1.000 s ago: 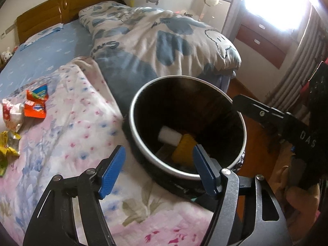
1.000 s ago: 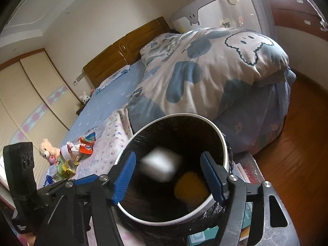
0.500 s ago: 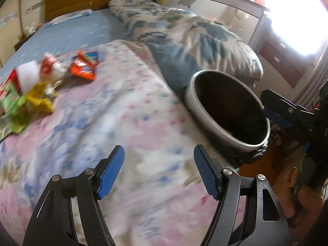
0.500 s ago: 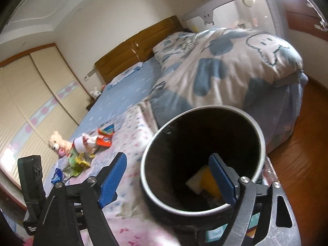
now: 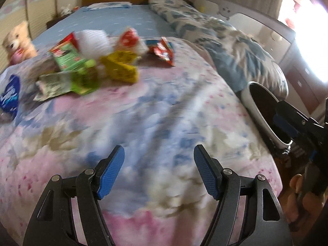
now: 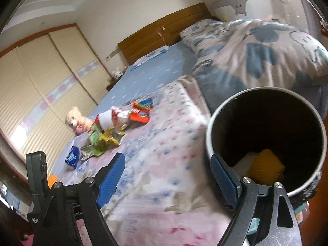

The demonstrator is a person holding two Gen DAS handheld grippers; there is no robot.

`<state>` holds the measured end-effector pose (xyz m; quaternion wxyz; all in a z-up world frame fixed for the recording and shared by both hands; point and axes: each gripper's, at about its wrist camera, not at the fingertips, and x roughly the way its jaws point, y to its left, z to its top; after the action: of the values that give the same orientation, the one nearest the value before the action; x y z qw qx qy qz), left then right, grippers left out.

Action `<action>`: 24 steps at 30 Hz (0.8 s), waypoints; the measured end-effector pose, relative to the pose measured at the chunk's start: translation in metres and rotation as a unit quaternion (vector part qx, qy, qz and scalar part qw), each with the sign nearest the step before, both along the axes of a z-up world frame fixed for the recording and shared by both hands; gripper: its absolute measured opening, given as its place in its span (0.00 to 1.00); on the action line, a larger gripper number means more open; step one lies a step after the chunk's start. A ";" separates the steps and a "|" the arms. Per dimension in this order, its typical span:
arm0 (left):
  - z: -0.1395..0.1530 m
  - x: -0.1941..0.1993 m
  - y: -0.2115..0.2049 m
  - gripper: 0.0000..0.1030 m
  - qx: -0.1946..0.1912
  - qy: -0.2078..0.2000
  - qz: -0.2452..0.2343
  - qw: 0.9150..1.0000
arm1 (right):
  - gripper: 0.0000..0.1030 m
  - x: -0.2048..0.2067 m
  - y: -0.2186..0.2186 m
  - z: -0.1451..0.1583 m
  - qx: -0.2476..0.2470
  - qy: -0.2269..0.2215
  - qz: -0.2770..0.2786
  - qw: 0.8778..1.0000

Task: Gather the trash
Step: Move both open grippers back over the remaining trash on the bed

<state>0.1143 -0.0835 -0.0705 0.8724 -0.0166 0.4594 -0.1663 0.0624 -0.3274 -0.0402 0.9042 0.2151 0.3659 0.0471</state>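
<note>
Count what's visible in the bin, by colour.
White piece: 1
Yellow piece: 1
Total: 2 in the bin. The rest of its inside is too dark to tell.

Left gripper (image 5: 158, 171) open and empty, right gripper (image 6: 168, 177) empty, jaws opening

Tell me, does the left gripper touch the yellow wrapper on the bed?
Apart. In the left wrist view, the left gripper is open and empty, with bare blanket between it and the yellow wrapper.
</note>
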 end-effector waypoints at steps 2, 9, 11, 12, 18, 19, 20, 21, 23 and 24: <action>-0.001 0.001 0.011 0.70 -0.001 0.001 0.011 1.000 | 0.84 0.004 0.010 -0.002 0.001 0.002 0.010 1.000; -0.002 0.002 0.045 0.70 -0.004 0.002 0.045 0.999 | 0.84 0.017 0.045 -0.007 0.000 0.008 0.046 0.999; -0.003 0.003 0.056 0.70 -0.005 0.002 0.055 0.998 | 0.84 0.022 0.055 -0.009 0.001 0.011 0.054 0.998; -0.003 0.002 0.061 0.70 -0.006 0.002 0.059 0.998 | 0.84 0.023 0.059 -0.009 0.001 0.012 0.058 0.998; -0.005 0.005 0.091 0.70 -0.005 0.004 0.089 0.996 | 0.84 0.040 0.089 -0.013 -0.003 0.015 0.087 0.996; -0.006 0.005 0.095 0.70 -0.005 0.005 0.093 0.996 | 0.84 0.042 0.093 -0.014 -0.003 0.016 0.090 0.996; -0.007 0.006 0.100 0.70 -0.005 0.006 0.100 0.995 | 0.84 0.046 0.099 -0.016 -0.002 0.017 0.095 0.995; -0.008 0.007 0.105 0.70 -0.005 0.007 0.105 0.994 | 0.84 0.048 0.103 -0.017 -0.003 0.017 0.098 0.995; -0.009 0.008 0.114 0.70 -0.004 0.008 0.115 0.993 | 0.84 0.054 0.113 -0.020 -0.004 0.019 0.105 0.994; -0.010 0.009 0.119 0.70 -0.003 0.007 0.121 0.993 | 0.84 0.058 0.118 -0.022 -0.005 0.020 0.109 0.994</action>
<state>0.1233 0.0351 -0.0801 0.8828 -0.0754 0.4597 -0.0609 0.1203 -0.2092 -0.0623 0.8873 0.1706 0.4051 0.1395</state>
